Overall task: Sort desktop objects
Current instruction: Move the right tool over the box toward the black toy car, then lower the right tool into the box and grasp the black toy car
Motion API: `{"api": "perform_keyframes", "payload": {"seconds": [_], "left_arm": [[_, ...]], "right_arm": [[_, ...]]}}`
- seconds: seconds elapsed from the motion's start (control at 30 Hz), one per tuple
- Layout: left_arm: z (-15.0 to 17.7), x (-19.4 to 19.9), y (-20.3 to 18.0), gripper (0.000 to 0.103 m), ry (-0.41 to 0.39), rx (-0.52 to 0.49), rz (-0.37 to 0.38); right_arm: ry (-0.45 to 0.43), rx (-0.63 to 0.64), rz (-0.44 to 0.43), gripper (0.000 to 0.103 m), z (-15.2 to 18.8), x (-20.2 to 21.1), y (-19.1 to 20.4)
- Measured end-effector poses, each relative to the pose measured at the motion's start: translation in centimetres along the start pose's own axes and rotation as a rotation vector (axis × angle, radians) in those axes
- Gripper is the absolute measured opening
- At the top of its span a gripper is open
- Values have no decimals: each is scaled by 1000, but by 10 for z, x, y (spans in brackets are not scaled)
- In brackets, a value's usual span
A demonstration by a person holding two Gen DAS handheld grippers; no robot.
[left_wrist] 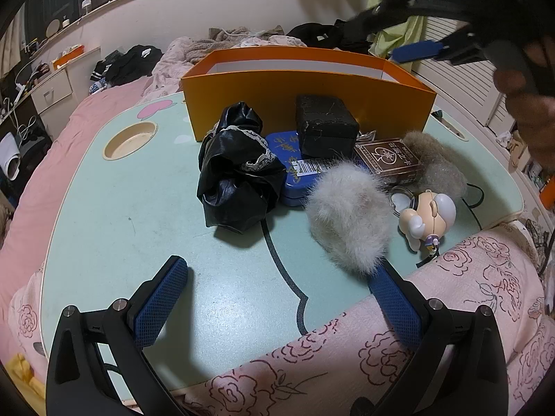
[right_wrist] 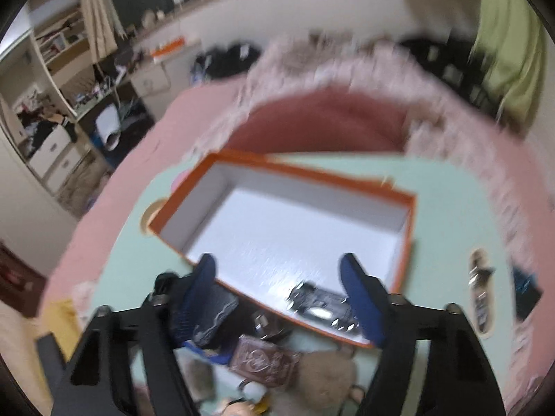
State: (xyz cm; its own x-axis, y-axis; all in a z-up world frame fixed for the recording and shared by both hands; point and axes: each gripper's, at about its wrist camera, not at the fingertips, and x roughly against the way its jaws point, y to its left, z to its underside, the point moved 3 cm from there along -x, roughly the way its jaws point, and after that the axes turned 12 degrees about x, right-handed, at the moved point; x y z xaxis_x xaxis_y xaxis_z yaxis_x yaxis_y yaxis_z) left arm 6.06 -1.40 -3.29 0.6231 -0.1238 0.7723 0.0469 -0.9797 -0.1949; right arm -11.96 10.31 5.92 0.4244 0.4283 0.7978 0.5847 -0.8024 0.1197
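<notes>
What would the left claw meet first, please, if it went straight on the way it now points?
Probably the bare green tabletop just ahead of the left claw; beyond that lies the crumpled black cloth, though depth is unclear.

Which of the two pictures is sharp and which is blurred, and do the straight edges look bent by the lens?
Left wrist view: sharp; the orange box and white fur ball have crisp detail, but the table edge bows strongly from the fisheye. Right wrist view: smeared by motion blur, worst on the bedding behind the orange box; its right claw stays fairly sharp.
</notes>
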Motion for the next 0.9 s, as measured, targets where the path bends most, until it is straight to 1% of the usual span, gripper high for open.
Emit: {"api": "perform_keyframes", "payload": {"seconds": [0.07,0.17,0.3,0.43,0.53,0.63,0.67,0.73,0.77,0.83,0.9], "left_arm": [[0,0,0,103,0,0,0],[0,0,0,103,-1,0,-1],[0,0,0,103,-1,1,-2],[0,0,0,103,-1,1,-2],[0,0,0,103,-2,1,-2],[0,-1,0,103,-2,1,-3],[0,0,0,103,-2,1,-2],[0,0,-1,103,-3,-1,-5],[-1,0,-1,103,-4,0,-5],[-1,1,-1,103,-5,2,-3],[-2,2,-1,103,-6,1,-5]], "right_arm": [[94,-14,-51,57,-4,-13,-7],[173,-26,-70,54,-9,-17,-20],[271,-27,-59,54,-15,-17,-32],[352,-25,-33,54,-17,-24,-34],[414,-29,-17,54,-15,-33,-31],[484,-3,10,54,-9,-50,-24],[510,4,29,51,-7,-58,-24],[524,32,61,52,-5,-66,-22],[530,30,45,51,-4,-67,-20],[539,40,40,51,-3,-67,-19],[536,44,18,48,-2,-66,-18]]}}
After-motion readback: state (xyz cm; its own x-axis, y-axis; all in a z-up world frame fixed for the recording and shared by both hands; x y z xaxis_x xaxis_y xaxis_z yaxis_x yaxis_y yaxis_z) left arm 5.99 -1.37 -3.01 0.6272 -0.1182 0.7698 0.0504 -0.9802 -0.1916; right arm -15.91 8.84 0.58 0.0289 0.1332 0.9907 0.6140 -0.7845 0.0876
